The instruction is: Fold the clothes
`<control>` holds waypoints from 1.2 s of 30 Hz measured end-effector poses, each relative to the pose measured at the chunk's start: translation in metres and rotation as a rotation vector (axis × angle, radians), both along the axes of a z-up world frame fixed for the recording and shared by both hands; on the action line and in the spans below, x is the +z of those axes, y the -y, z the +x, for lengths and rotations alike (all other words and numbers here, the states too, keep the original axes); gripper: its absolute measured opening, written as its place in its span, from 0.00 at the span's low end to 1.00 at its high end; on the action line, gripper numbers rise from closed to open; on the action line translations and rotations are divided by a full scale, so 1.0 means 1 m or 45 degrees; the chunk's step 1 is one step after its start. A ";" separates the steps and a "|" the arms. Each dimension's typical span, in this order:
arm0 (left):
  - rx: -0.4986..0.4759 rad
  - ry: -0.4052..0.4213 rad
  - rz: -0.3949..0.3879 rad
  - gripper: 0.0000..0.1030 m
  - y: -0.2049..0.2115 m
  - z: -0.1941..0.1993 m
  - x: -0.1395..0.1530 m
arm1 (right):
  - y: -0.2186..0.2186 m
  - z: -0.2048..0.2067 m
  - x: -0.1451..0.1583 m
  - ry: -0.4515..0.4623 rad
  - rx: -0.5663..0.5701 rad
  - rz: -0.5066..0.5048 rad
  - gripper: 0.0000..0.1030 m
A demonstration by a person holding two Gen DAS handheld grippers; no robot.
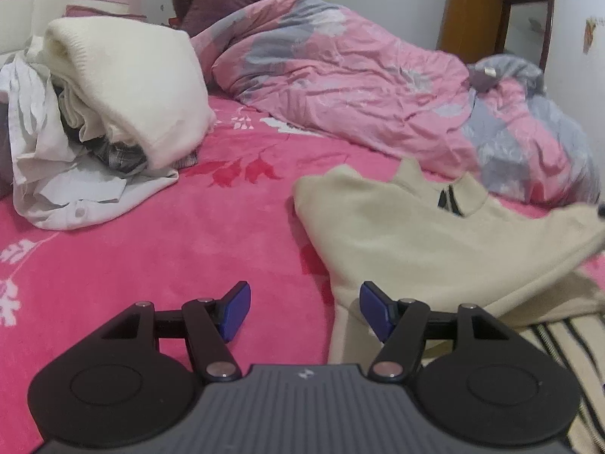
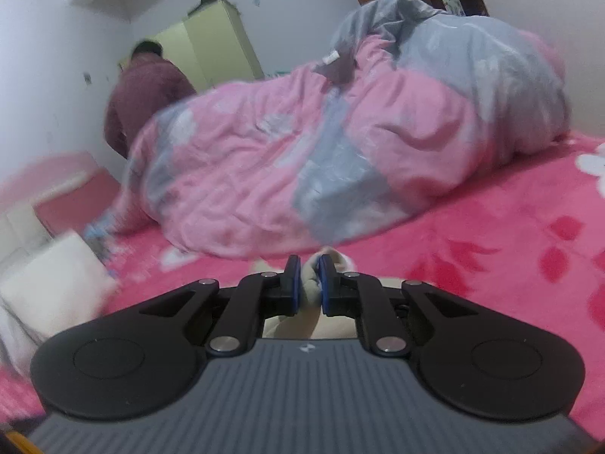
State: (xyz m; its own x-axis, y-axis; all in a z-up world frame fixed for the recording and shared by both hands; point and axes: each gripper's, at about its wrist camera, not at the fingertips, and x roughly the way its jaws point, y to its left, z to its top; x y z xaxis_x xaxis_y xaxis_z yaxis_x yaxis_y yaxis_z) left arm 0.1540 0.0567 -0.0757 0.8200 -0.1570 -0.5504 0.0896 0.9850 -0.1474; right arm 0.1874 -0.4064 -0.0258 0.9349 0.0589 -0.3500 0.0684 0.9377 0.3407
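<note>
A cream sweater with black stripes lies on the pink bed sheet, to the right in the left wrist view. My left gripper is open and empty, low over the sheet, its right finger at the sweater's left edge. My right gripper is shut on a fold of the cream sweater, held just above the sheet; the rest of the sweater is hidden under the gripper body. The right wrist view is blurred by motion.
A pile of white and cream clothes sits at the left. A bunched pink and grey duvet fills the back of the bed, also in the right wrist view. A person in a maroon top stands beyond it.
</note>
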 end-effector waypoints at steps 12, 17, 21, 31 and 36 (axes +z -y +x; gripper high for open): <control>0.015 -0.022 0.072 0.66 0.008 0.001 -0.006 | 0.038 -0.007 -0.059 -0.300 -0.025 0.215 0.43; 0.021 -0.038 0.059 0.69 0.006 0.004 -0.009 | 0.032 0.011 -0.049 -0.282 0.021 0.141 0.54; 0.023 -0.046 0.048 0.71 0.005 0.005 -0.013 | 0.008 0.012 -0.039 -0.256 0.085 0.020 0.54; 0.031 0.003 -0.145 0.70 -0.020 -0.002 -0.007 | -0.061 0.025 -0.015 -0.232 0.278 -0.218 0.51; 0.007 0.063 -0.194 0.70 -0.032 0.011 0.006 | -0.107 0.046 -0.002 -0.270 0.414 -0.260 0.50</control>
